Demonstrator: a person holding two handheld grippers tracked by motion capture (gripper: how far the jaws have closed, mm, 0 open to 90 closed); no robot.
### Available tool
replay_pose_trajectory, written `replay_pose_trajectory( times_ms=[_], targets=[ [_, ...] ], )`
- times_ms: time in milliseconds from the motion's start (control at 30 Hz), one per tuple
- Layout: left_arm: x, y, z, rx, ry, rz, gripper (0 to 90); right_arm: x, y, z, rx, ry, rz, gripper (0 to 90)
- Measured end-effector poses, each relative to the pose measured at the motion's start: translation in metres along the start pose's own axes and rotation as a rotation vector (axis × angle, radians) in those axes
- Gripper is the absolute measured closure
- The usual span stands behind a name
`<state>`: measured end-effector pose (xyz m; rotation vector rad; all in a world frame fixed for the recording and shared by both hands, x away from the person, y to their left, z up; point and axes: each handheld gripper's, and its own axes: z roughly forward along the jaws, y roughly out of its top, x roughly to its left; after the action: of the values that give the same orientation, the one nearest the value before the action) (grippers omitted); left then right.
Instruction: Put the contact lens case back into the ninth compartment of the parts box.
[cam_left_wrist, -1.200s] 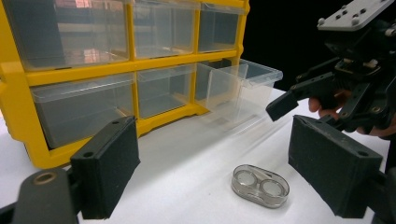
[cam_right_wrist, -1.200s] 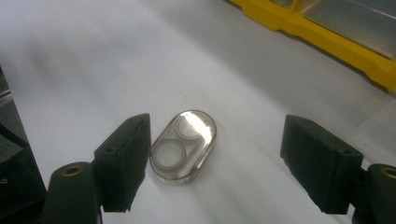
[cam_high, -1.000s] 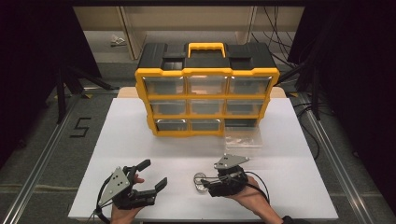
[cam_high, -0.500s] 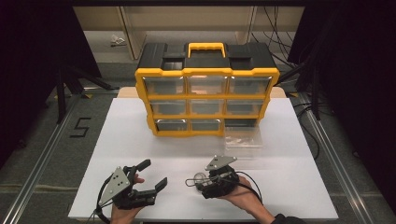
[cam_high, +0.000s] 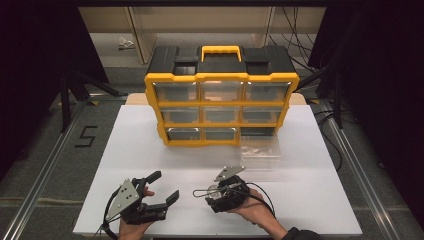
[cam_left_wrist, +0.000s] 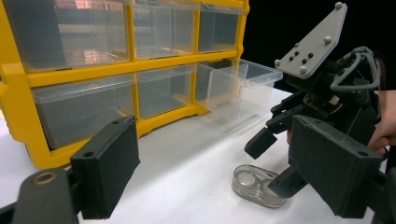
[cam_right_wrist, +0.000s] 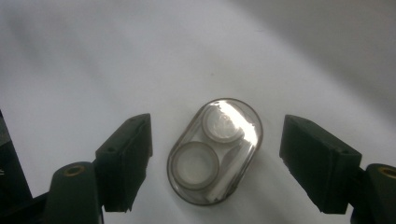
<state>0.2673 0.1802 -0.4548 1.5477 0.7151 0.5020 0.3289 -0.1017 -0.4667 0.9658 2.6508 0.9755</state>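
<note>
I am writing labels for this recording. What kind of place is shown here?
Probably a lab recording station, not a home: a white table framed by metal rails and black curtains, with a yellow drawer organizer and a clear lens case set out for handheld grippers.

A white counter (cam_high: 150, 150) stands on a grey floor (cam_high: 45, 150), where a black "5" (cam_high: 86, 136) is marked at the left. Metal rails (cam_high: 47, 165) run along both sides of the counter. Behind it stands pale wooden shelving (cam_high: 145, 35). Black drapes (cam_high: 30, 60) darken both sides, and black cables (cam_high: 295, 25) hang at the right.
</note>
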Motion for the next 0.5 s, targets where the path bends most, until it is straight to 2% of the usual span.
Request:
replay_pose_trajectory(
  times_ms=[267, 333, 367, 500],
  targets=[
    [0.000, 0.000, 0.000, -0.001, -0.001, 0.000, 15.9, 0.001, 0.000, 0.010, 0.039, 0.005, -0.008, 27.6],
    [0.000, 0.000, 0.000, -0.002, -0.001, 0.000, 15.9, 0.003, 0.000, 0.011, 0.049, 0.007, 0.005, 28.2],
    [0.000, 0.000, 0.000, -0.002, -0.001, 0.001, 16.0, 0.003, 0.000, 0.012, 0.045, 0.005, -0.008, 28.2],
    [0.000, 0.000, 0.000, 0.000, -0.001, 0.003, 16.0, 0.002, 0.000, 0.013, 0.044, 0.003, -0.006, 30.0]
  ],
)
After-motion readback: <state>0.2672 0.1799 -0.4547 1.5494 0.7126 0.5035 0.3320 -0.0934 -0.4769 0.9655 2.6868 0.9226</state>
